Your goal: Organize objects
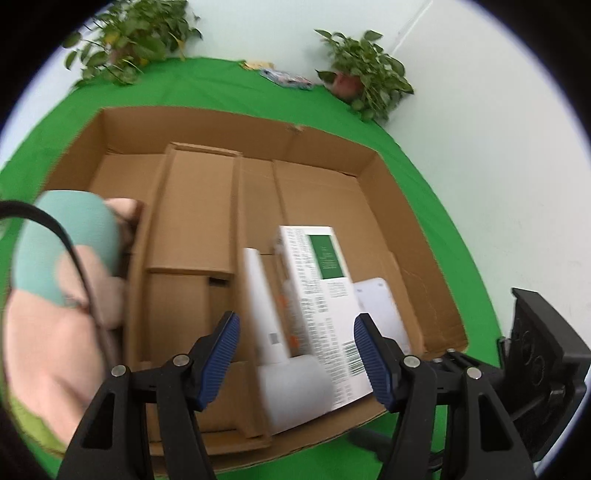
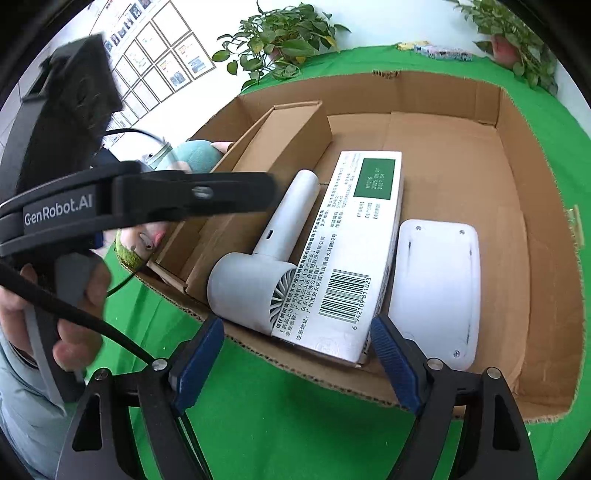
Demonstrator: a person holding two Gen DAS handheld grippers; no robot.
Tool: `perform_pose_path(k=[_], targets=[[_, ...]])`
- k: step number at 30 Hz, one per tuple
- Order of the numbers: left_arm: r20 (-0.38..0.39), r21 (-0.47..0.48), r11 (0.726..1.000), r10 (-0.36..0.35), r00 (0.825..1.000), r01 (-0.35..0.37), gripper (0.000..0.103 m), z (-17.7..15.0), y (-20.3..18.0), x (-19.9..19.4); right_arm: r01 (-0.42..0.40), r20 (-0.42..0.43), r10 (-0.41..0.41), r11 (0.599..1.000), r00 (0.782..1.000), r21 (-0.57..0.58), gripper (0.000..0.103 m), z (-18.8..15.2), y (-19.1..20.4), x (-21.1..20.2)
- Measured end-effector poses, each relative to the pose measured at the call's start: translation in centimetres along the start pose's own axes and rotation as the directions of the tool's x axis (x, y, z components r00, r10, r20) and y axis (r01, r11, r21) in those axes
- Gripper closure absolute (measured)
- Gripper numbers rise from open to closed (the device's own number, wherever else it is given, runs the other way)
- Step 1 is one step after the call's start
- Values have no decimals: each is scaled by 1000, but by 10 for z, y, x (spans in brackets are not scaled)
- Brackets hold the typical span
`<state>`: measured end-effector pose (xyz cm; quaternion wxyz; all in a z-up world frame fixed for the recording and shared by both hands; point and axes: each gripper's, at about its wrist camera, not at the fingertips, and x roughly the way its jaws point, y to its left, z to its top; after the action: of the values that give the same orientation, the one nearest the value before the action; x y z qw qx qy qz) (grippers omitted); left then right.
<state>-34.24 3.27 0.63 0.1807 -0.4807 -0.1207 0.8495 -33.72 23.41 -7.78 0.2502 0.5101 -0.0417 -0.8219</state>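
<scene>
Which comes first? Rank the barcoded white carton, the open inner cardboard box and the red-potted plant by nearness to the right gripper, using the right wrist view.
From the right gripper:
1. Barcoded white carton, straight ahead, its near end between the open fingers.
2. Open inner cardboard box, farther in, to the left.
3. Red-potted plant, far right corner of the green cloth.

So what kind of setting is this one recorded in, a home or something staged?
Most likely a staged recording setup in an office or lab rather than a home: a bright green cloth covers the table, framed notices hang in a grid on the wall, and potted plants line the back edge.
</scene>
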Motion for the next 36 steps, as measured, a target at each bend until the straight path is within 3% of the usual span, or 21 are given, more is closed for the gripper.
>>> perform_pose_path(k=[4,13,15,18,22,25,27,28,31,34,36], targets=[[22,-15,998,69,997,-68,40,-9,19,-12,44,31,-43,999,999,-11,15,-4,6,-5],[-33,-69,995,65,997,-67,41,-39,36,-12,9,12,-9,1000,1000,10,13,0,23,-3],[-44,-68,995,65,997,-68,41,-43,33,-12,63,38,-62,998,997,-15,11,-4,32,-7],[-42,-98,992,77,996,-81,41,-46,31,-15,205,129,-197,977,972,-51,1,-18,45,-16],[6,-87,991,106,994,-105,40,-50,24,-24,340,263,-332,940,906,13,1,-32,48,-22],[107,1,980,197,974,-199,40,-57,11,-39,374,336,-384,922,860,95,1,-39,43,-27],[192,58,961,256,948,-271,40,-64,3,-52,382,383,-411,911,827,153,1,-41,38,-30],[237,81,949,278,931,-304,40,-67,0,-57,386,399,-422,906,814,173,1,-41,36,-31],[389,128,904,333,859,-408,26,-82,-6,-65,407,419,-453,891,787,198,1,-40,33,-25],[421,108,900,344,839,-423,25,-92,0,-57,428,413,-466,884,783,185,1,-41,34,-13],[418,76,902,358,835,-425,25,-95,8,-47,467,424,-491,868,761,168,1,-44,40,-7]])
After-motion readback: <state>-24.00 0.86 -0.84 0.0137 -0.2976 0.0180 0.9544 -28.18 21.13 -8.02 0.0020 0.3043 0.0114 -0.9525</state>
